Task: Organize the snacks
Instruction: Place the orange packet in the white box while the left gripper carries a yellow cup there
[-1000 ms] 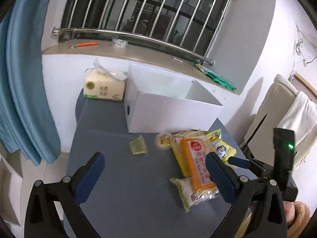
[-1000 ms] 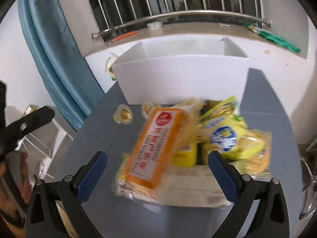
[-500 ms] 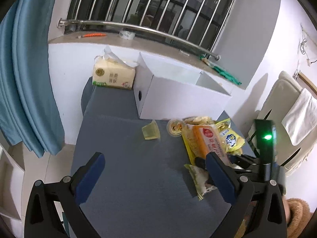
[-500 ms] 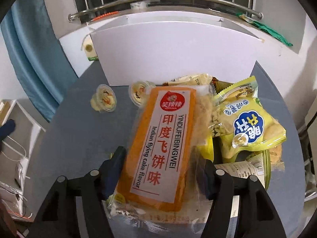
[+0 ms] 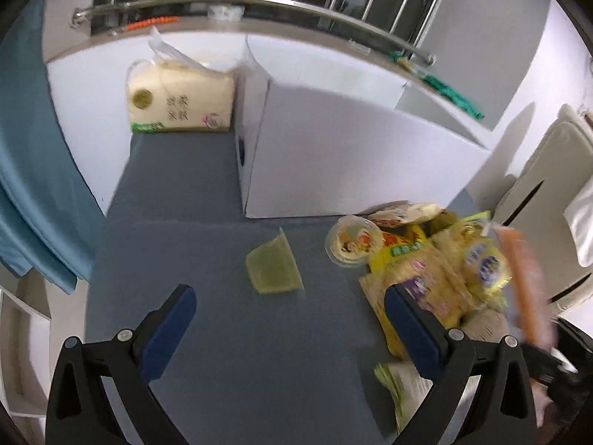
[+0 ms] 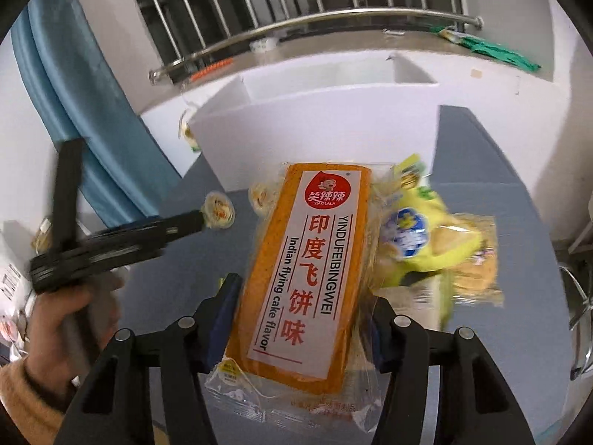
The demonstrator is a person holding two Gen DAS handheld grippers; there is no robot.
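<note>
My right gripper (image 6: 302,296) is closing its jaws on the orange flying-cake pack (image 6: 315,252); both pads press its sides and it hangs lifted above the snack pile. In the left wrist view the same pack (image 5: 519,282) shows blurred at the right. Below it lie a yellow bag (image 6: 418,237) and other packets. My left gripper (image 5: 289,296) is open and empty, low over the grey table (image 5: 185,241), with a yellow-green jelly cup (image 5: 274,269) on its side just ahead. A round pudding cup (image 5: 354,241) sits by the pile. The open white box (image 5: 352,155) stands behind.
A tissue pack (image 5: 178,104) stands left of the box against the wall. A blue curtain (image 5: 26,167) hangs at the table's left edge, and a cushioned chair (image 5: 548,200) stands to the right. A hand (image 6: 74,319) holds the left gripper.
The right jaws went from wide open to gripping the orange pack, which has risen off the pile. The left gripper moved forward and down toward the jelly cup.
</note>
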